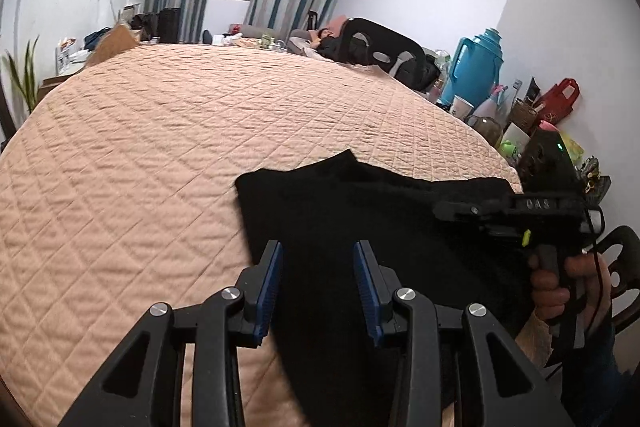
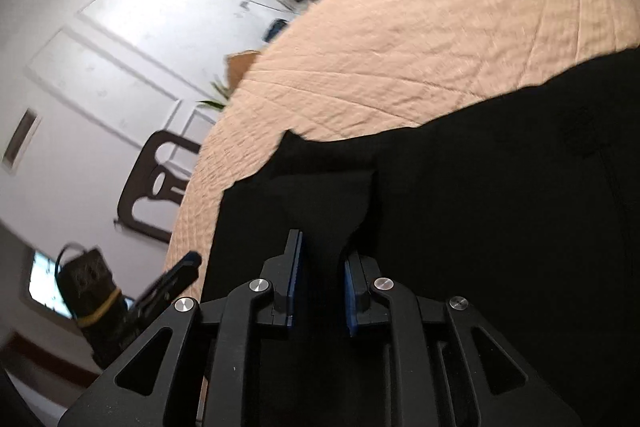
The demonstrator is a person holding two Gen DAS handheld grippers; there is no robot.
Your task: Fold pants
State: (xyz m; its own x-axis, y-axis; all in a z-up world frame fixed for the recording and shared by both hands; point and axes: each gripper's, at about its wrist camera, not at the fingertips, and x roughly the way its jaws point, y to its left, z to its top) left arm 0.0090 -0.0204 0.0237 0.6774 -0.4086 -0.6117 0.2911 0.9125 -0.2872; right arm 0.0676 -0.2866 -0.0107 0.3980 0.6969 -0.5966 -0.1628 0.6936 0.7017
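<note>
Black pants [image 1: 360,227] lie flat on the peach quilted bed [image 1: 160,147], near its front right corner. My left gripper [image 1: 318,263] hovers over their left part, jaws open, blue pads apart with nothing between them. To its right a hand [image 1: 560,279] holds my right gripper [image 1: 444,207] low over the far right edge of the cloth. In the right wrist view, a raised pinch of the black pants [image 2: 340,203] runs down between the blue pads of the right gripper [image 2: 322,259]. The pads stand slightly apart and do not squeeze the cloth. That view is motion-blurred.
A teal thermos [image 1: 476,67], bags and small clutter line the wall on the right. A black bag [image 1: 380,47] and a lying person [image 1: 324,35] are at the bed's far end. A dark chair [image 2: 160,179] stands beside the bed, a plant [image 1: 24,79] at far left.
</note>
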